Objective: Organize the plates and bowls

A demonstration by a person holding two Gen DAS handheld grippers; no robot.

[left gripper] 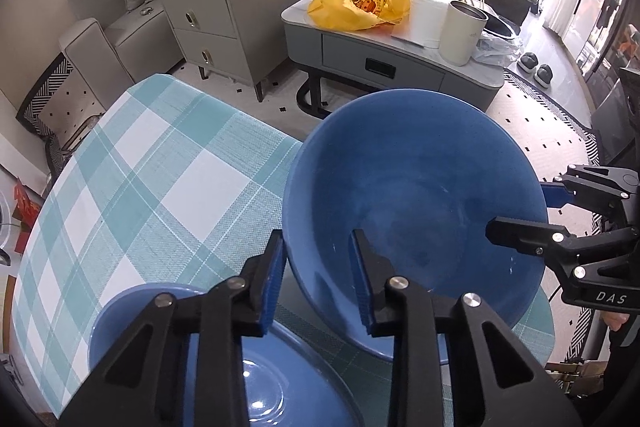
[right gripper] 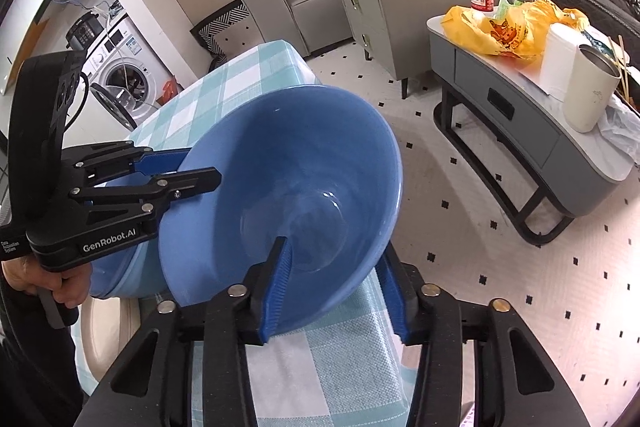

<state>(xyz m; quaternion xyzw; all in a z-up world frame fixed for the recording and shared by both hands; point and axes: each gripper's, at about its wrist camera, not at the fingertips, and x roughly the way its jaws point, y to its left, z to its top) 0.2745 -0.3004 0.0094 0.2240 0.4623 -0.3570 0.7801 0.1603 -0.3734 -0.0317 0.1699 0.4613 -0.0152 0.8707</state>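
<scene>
I have the left gripper (left gripper: pixel 318 275) and right gripper (right gripper: pixel 334 287) each clamped on the rim of the big blue ceramic bowl (left gripper: pixel 416 195), tilted over the checked table's (left gripper: pixel 160 163) edge, where uneven grip could drop it.

The big blue bowl (left gripper: pixel 416 195) looks like glazed ceramic, smooth with a soft sheen and faint pale streaks inside. The blue plate (left gripper: pixel 264 379) beneath the left gripper (left gripper: pixel 318 279) is glossier, catching bright reflections. Both grippers, the right gripper (right gripper: pixel 338 287) too, are matt black hard plastic with bright metal rivets and ribbed blue rubbery pads. The checked tablecloth (left gripper: pixel 160 179) shows a coarse woven texture. On the low table, the yellow bag (left gripper: pixel 372 5) is thin crinkled plastic, the cream cup (left gripper: pixel 462 31) matt outside, metal inside.
</scene>
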